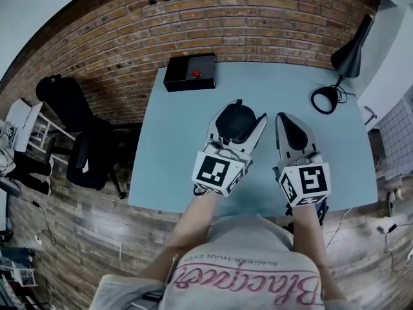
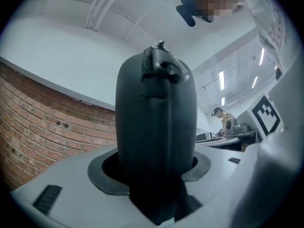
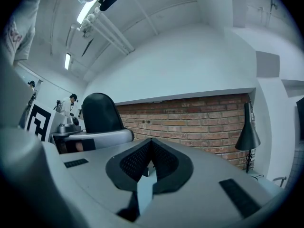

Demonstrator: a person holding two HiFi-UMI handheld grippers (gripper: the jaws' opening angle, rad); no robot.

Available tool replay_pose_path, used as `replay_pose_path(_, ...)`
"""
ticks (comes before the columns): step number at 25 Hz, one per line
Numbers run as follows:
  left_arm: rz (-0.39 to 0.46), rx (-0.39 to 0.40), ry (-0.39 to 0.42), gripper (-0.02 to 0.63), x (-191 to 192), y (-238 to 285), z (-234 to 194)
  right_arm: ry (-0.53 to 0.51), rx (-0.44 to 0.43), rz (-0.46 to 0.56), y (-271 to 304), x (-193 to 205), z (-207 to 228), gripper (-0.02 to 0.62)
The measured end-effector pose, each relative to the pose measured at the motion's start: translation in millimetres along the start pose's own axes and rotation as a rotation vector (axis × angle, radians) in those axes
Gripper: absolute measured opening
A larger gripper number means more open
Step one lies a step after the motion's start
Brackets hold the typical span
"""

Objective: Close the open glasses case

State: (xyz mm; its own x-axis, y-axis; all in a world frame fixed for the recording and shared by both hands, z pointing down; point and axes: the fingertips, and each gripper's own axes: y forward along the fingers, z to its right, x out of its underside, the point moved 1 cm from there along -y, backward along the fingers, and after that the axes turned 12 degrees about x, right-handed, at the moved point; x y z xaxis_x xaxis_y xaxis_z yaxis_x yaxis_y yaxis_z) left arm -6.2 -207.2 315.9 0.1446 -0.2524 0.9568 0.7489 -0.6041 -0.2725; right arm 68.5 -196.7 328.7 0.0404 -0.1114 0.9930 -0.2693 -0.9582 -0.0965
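Observation:
A black glasses case [image 1: 235,124] sits between the white jaws of my left gripper [image 1: 239,117], held over the light blue table [image 1: 174,147]. In the left gripper view the case [image 2: 156,122] stands upright and fills the middle. Its two halves meet along a vertical seam, with a zipper pull at the top. My left gripper [image 2: 156,175] is shut on its lower end. My right gripper [image 1: 289,126] hovers just right of the case, its dark pads almost together with nothing between them. In the right gripper view [image 3: 151,164] only a thin slit shows.
A black box with a red button [image 1: 190,72] stands at the table's back left corner. A black desk lamp [image 1: 350,55] and its round base [image 1: 324,99] are at the back right. A black office chair [image 1: 90,155] stands left of the table, by the brick wall.

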Motion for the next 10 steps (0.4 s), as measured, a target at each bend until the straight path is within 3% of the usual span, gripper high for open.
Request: replay_pose_path(10,-0.009,0.001,0.000,0.262,2.3,1.9,4.2,0.002,-0.002,-0.008,-0.9,2.6,1.1,0.018)
